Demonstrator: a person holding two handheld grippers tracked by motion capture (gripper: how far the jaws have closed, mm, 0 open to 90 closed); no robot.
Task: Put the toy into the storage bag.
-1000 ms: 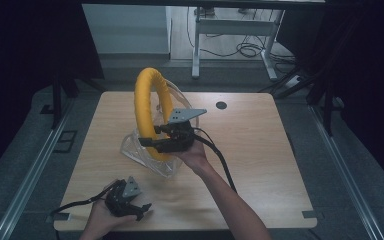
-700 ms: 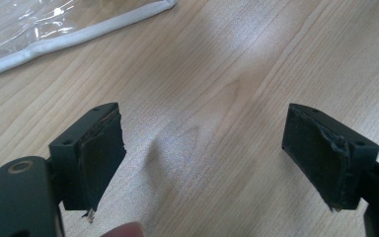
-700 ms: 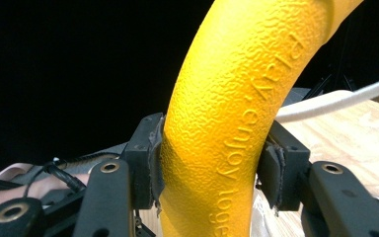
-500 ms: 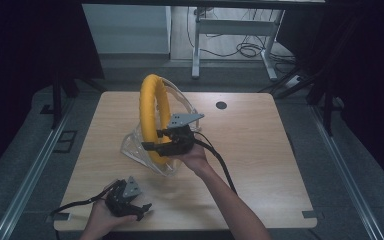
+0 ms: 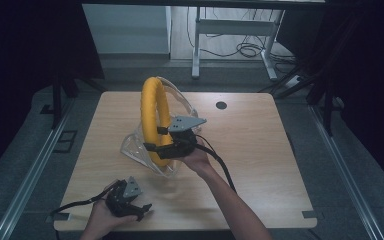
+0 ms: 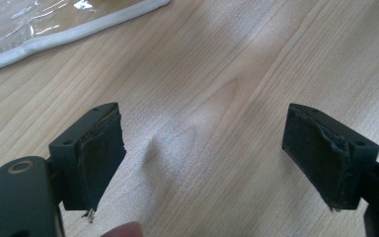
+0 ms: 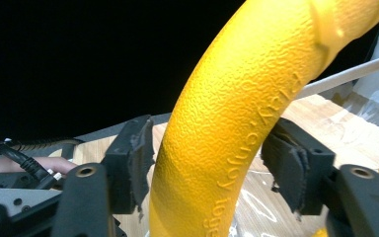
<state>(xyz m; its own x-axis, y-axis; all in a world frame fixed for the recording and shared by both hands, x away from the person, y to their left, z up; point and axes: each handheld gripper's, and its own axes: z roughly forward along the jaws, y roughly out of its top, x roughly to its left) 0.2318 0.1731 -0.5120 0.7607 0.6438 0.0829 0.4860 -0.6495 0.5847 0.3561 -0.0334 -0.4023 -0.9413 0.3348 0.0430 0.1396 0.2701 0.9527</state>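
Observation:
A thick yellow ring (image 5: pixel 152 112) stands upright at the table's middle, its lower part inside a crumpled clear plastic bag (image 5: pixel 132 147). My right gripper (image 5: pixel 156 142) comes in from the right, its jaws closed on either side of the ring's lower arc. In the right gripper view both pads press the textured yellow ring (image 7: pixel 237 113), which bears embossed letters. My left gripper (image 5: pixel 127 200) rests open near the table's front left edge with nothing between its jaws (image 6: pixel 202 143). The bag's white zip edge (image 6: pixel 79 32) lies beyond it.
A small black round hole (image 5: pixel 221 105) sits in the wooden table (image 5: pixel 260 150) at the back right. A black cable (image 5: pixel 222 167) trails from the right gripper along the forearm. Beyond the table stand desk legs and floor cables (image 5: pixel 250 47). Metal rails (image 5: pixel 27 180) run down both sides.
The right gripper and the yellow ring have shifted slightly toward the person and a little lower. The left gripper has stayed put.

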